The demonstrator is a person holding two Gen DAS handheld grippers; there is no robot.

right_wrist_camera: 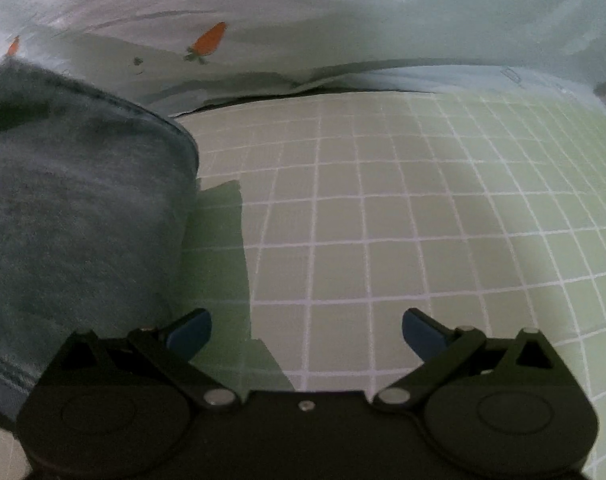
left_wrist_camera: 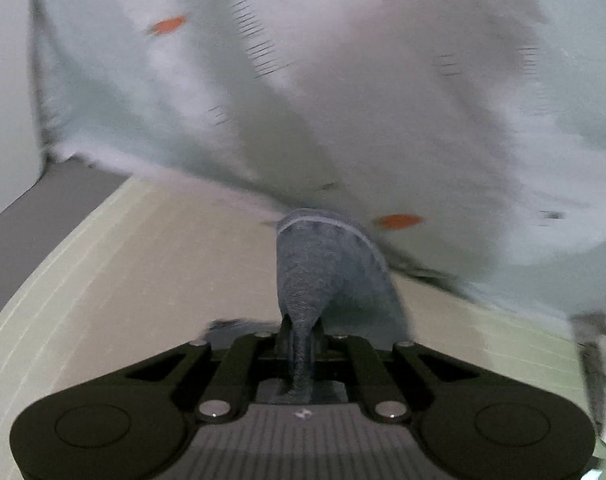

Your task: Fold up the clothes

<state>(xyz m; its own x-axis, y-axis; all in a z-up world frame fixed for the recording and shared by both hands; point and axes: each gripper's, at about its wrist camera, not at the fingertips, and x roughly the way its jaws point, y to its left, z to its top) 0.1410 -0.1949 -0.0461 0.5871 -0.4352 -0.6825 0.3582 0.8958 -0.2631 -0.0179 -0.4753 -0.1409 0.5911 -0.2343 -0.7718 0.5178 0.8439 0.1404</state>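
Left tool clamped on a garment's cuff, right tool empty

The left tool [left_wrist_camera: 301, 336] pinched the grey ribbed cuff [left_wrist_camera: 323, 256] of a pale mint carrot-print garment [left_wrist_camera: 303, 100], which billowed from ten to three o'clock over the green gridded cutting mat [right_wrist_camera: 383, 220]. The right tool [right_wrist_camera: 307, 332] stood spread apart above the mat, grey fabric at nine o'clock.

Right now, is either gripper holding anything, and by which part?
Left gripper is shut on the grey-blue ribbed knit cuff of the pale carrot-print garment. Right gripper is open, holding nothing.
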